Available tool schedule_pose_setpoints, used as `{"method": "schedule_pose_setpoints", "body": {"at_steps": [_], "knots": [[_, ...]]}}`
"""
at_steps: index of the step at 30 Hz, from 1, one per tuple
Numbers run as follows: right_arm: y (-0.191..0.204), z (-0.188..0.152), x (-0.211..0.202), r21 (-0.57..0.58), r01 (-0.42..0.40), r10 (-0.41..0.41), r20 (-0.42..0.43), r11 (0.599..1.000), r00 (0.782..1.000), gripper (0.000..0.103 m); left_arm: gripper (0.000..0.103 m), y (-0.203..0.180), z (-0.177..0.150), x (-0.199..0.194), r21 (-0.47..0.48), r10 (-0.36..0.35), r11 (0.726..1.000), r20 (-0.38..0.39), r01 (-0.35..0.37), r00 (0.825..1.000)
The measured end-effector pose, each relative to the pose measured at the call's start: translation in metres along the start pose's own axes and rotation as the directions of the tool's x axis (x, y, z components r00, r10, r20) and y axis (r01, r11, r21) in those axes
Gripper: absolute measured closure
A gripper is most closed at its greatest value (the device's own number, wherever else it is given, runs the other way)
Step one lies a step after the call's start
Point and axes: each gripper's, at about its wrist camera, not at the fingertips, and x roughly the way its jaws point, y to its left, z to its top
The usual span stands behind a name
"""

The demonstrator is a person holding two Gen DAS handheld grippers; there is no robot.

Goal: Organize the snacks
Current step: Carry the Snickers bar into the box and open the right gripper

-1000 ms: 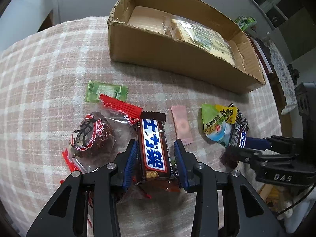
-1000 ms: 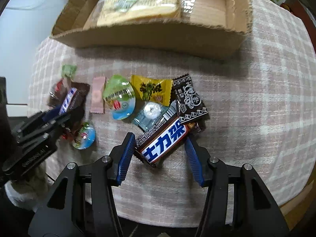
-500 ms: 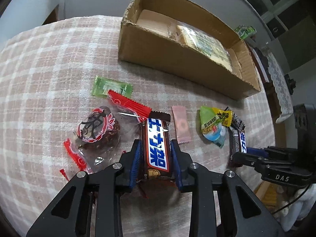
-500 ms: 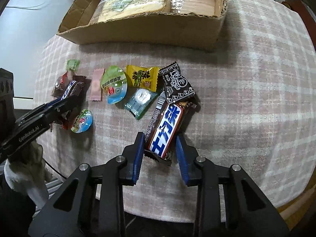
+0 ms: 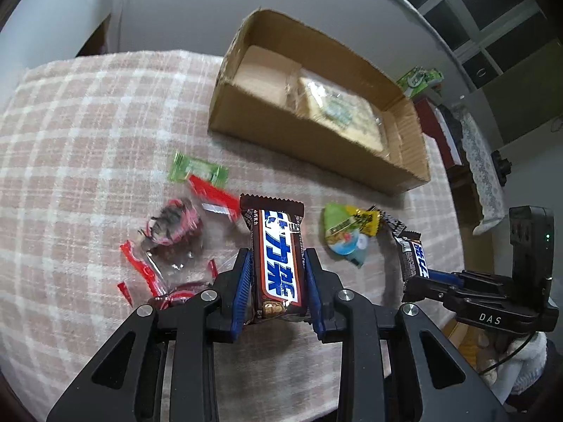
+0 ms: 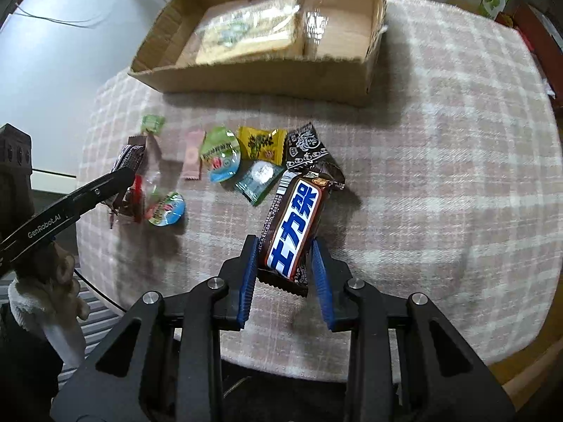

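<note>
My left gripper [image 5: 278, 274] is shut on a brown and blue chocolate bar [image 5: 278, 256] and holds it above the checked tablecloth. My right gripper [image 6: 283, 263] is shut on a second chocolate bar [image 6: 295, 225] of the same kind, also lifted; it also shows in the left wrist view [image 5: 415, 256]. The cardboard box [image 5: 302, 140] stands at the back with a clear bag of biscuits [image 5: 337, 112] inside. Loose snacks lie on the cloth: a green jelly cup [image 6: 220, 154], a yellow candy [image 6: 262, 144] and a black sachet [image 6: 304, 146].
A green candy [image 5: 197, 170], a red wrapper [image 5: 214, 193] and a clear bag of dark sweets [image 5: 172, 228] lie left of the left gripper. A pink sachet [image 6: 191, 154], a teal candy [image 6: 258, 181] and a second jelly cup [image 6: 165, 209] lie on the cloth. The table edge is near on the right [image 6: 520, 362].
Both grippers closed on their chocolate bars and lifted them off the cloth. Both moved up and back from the pile; the bars now hang in the jaws.
</note>
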Motion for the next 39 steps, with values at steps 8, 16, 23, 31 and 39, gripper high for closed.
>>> {"method": "schedule_pose_setpoints", "body": {"at_steps": [8, 16, 23, 31, 39], "knots": [[0.006, -0.001, -0.029, -0.027, -0.017, 0.018, 0.038, 0.999, 0.999, 0.072, 0.075, -0.009, 0.006, -0.018, 0.018, -0.024, 1.0, 0.038, 0.023, 0.999], [0.013, 0.01, -0.054, -0.043, -0.041, 0.045, 0.1, 0.998, 0.994, 0.072, 0.075, -0.013, 0.018, -0.031, 0.02, -0.051, 0.999, 0.073, 0.05, 0.996], [0.012, 0.054, -0.073, -0.056, -0.034, 0.044, 0.19, 0.998, 0.981, 0.072, 0.075, -0.025, 0.052, -0.026, 0.045, -0.043, 0.998, 0.112, 0.038, 0.993], [0.003, 0.105, -0.064, -0.072, 0.042, -0.024, 0.234, 0.996, 0.972, 0.072, 0.075, -0.028, 0.092, -0.004, 0.049, -0.004, 0.999, 0.12, -0.002, 0.993], [-0.006, 0.127, -0.046, -0.07, 0.086, -0.069, 0.216, 0.994, 0.974, 0.069, 0.074, -0.028, 0.107, 0.012, 0.046, 0.039, 0.998, 0.109, -0.044, 0.993]]}}
